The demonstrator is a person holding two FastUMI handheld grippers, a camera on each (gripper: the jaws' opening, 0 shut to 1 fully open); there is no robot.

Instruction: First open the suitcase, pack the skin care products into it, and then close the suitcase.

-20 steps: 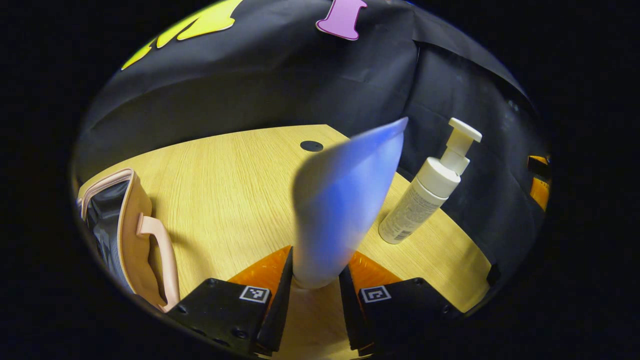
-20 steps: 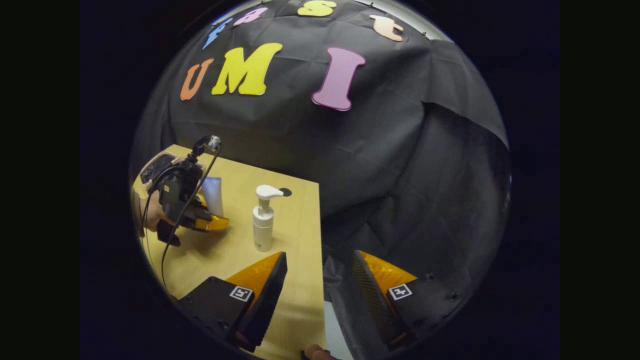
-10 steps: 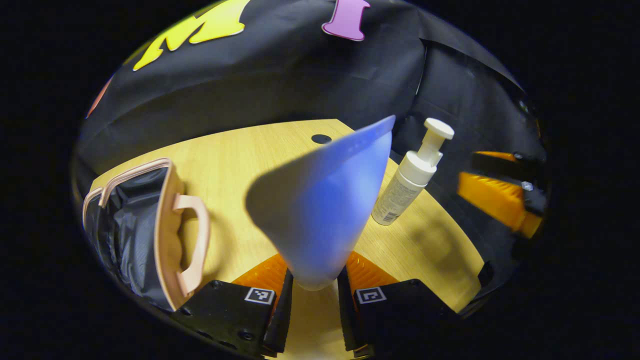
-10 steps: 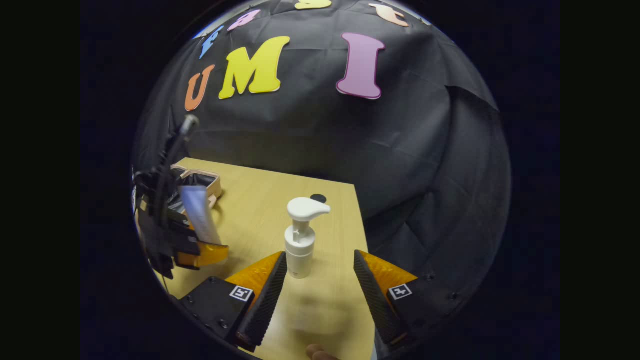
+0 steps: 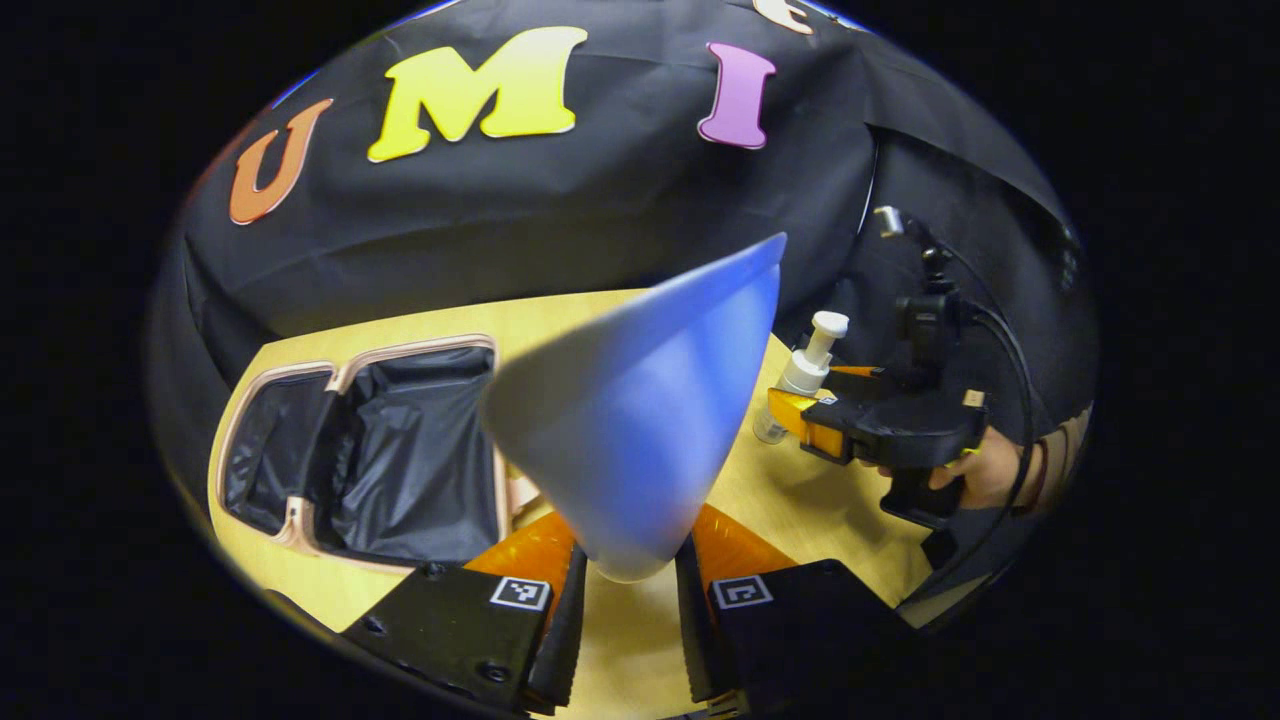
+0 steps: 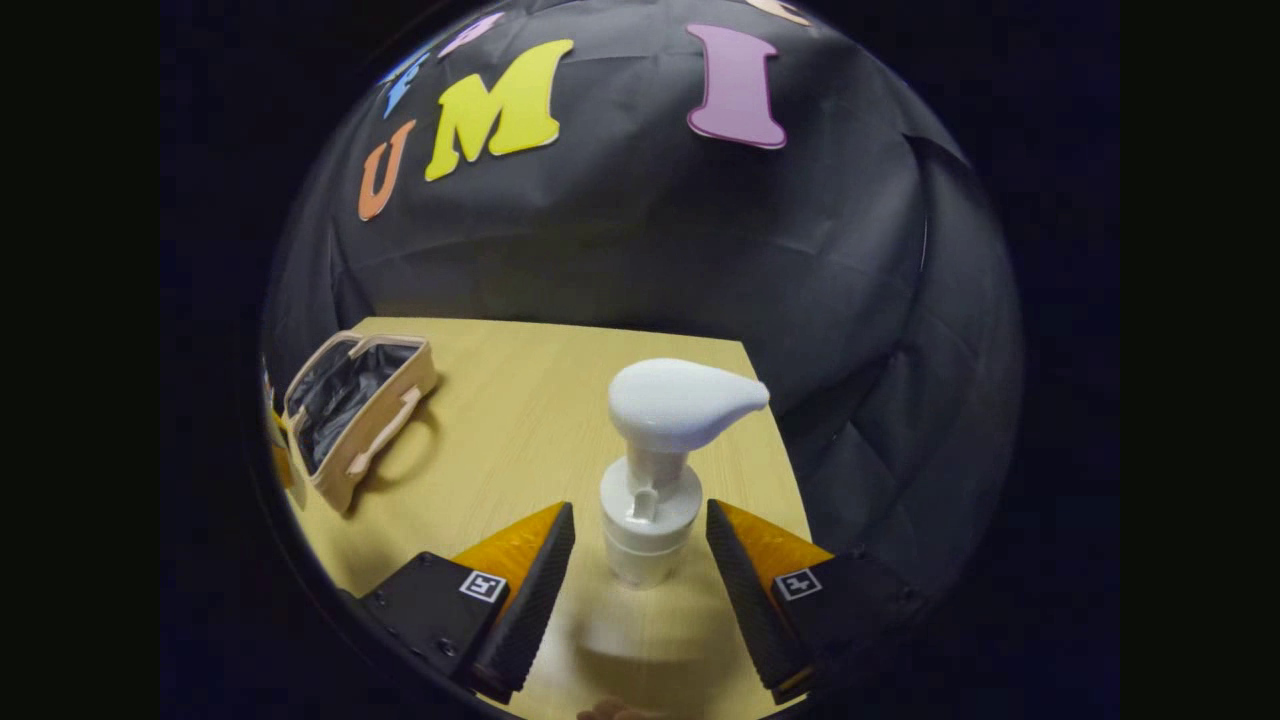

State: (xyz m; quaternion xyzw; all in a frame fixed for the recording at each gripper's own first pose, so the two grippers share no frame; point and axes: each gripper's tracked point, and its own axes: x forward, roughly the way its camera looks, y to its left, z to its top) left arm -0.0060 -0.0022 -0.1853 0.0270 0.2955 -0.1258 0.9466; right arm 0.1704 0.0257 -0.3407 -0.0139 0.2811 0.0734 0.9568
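**A:** Black cloth wall behind, light wooden table [image 6: 520, 400] up front. So where's everything sitting?

**B:** Left gripper [image 5: 625, 590] is clamped on the narrow end of a blue tube [image 5: 640, 410], both fingers pressing it, wide end fanning up toward the wall. From the left gripper view the suitcase [image 5: 385, 445] lies open on the table just left of the tube, dark lining showing, pinkish-tan rim around both halves.

**A:** And the pump bottle?

**B:** White pump bottle [image 6: 650, 480] stands upright near the table's right edge. Right gripper [image 6: 640, 570] has its fingers spread on either side of the bottle's body, gaps on both sides, so not gripping anything. Left gripper view shows it from the side too, a hand [image 5: 975, 470] holding it.

**A:** Suitcase in the right gripper view?

**B:** Yep, far left on the table, well apart from the bottle, handle facing the bottle's side.
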